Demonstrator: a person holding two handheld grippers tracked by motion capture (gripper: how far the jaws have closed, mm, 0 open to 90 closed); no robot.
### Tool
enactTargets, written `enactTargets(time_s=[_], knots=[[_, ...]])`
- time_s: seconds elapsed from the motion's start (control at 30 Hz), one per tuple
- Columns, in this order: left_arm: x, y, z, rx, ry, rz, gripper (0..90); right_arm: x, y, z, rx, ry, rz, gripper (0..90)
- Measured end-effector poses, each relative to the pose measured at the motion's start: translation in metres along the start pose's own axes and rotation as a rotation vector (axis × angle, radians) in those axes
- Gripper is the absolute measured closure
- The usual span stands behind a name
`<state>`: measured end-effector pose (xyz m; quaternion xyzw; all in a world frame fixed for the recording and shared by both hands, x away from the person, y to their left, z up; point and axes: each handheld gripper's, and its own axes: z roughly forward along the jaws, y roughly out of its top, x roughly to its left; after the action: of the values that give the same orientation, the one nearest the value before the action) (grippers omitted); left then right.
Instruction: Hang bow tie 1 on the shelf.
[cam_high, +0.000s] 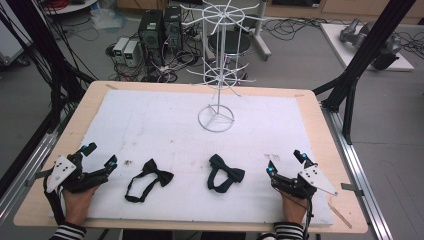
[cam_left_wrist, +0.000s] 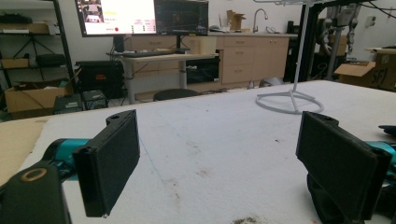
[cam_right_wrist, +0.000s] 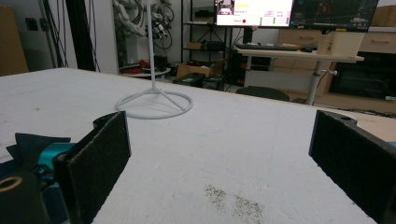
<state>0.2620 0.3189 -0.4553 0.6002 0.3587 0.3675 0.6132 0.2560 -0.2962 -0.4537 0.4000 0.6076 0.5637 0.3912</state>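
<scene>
Two black bow ties lie on the white mat (cam_high: 165, 125): one bow tie (cam_high: 149, 180) at front left of centre, the other bow tie (cam_high: 225, 173) at front right of centre. A white wire display stand (cam_high: 217, 70) rises at the back middle; its ring base (cam_left_wrist: 289, 101) (cam_right_wrist: 155, 105) rests on the mat. My left gripper (cam_high: 100, 156) (cam_left_wrist: 217, 163) sits open at the front left, nothing between its pads. My right gripper (cam_high: 286, 162) (cam_right_wrist: 219, 154) sits open at the front right, also holding nothing. A dark edge of a bow tie (cam_right_wrist: 28, 142) peeks past its left jaw.
The mat covers a wooden table (cam_high: 320, 125). Computer boxes (cam_high: 160, 27) and cables lie on the floor behind it. Black frame posts (cam_high: 370, 45) stand at the right and left. Small brown stains mark the mat (cam_right_wrist: 233, 198).
</scene>
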Motion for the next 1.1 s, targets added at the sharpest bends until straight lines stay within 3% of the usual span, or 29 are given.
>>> enactTargets(time_s=[0.53,1.1], knots=[[-0.0001,0.0000,0.0001,0.000,0.000,0.001,14.0,-0.0006,-0.0002,-0.0010,-0.010,-0.004,0.009,3.7],[0.0003,0.0001,0.0002,0.001,-0.001,0.000,14.0,-0.0033,0.0072,0.0018,0.053,0.028,0.006,3.7]])
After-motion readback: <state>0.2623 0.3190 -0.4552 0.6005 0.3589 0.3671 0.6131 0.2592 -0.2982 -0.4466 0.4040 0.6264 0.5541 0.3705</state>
